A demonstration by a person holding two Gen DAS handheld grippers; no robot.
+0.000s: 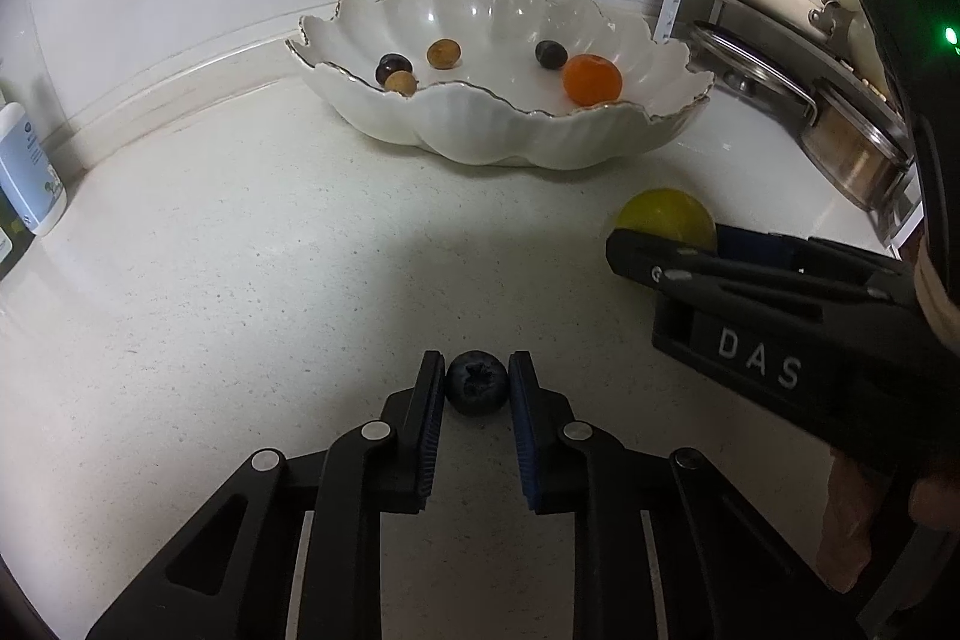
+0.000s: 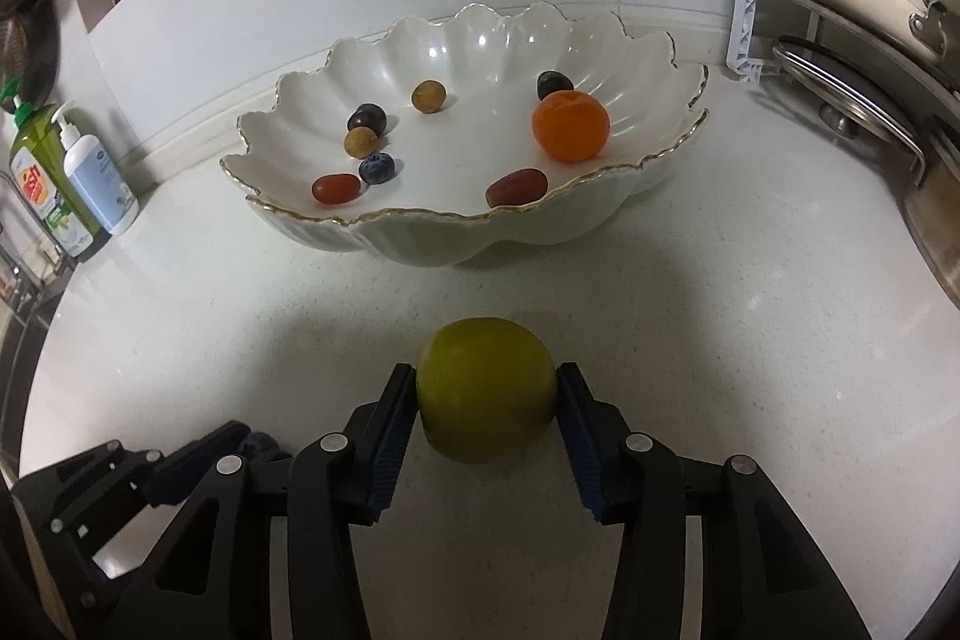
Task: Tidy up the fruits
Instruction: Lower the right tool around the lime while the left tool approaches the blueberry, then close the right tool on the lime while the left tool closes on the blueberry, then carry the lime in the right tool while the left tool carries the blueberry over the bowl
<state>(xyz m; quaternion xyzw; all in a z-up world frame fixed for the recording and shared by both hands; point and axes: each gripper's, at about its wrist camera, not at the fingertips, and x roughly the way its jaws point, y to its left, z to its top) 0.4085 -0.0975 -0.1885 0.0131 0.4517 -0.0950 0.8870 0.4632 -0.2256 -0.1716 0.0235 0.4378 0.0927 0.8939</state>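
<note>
Already many fruits sit in the white bowl (image 2: pixel 600 214). Two wait on the worktop (image 1: pixel 270 292). Left gripper (image 1: pixel 477 382) is squeezed tight on a blueberry (image 1: pixel 477 383). Right gripper (image 2: pixel 487 400) pinches a green fruit (image 2: pixel 486 388), half open around it.

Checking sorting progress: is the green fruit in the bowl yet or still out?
Out. The green fruit sits on the counter in front of the scalloped bowl, between the right gripper jaws.

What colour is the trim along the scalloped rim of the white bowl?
Gold, on the bowl rim; clearest in the right wrist view.
</note>
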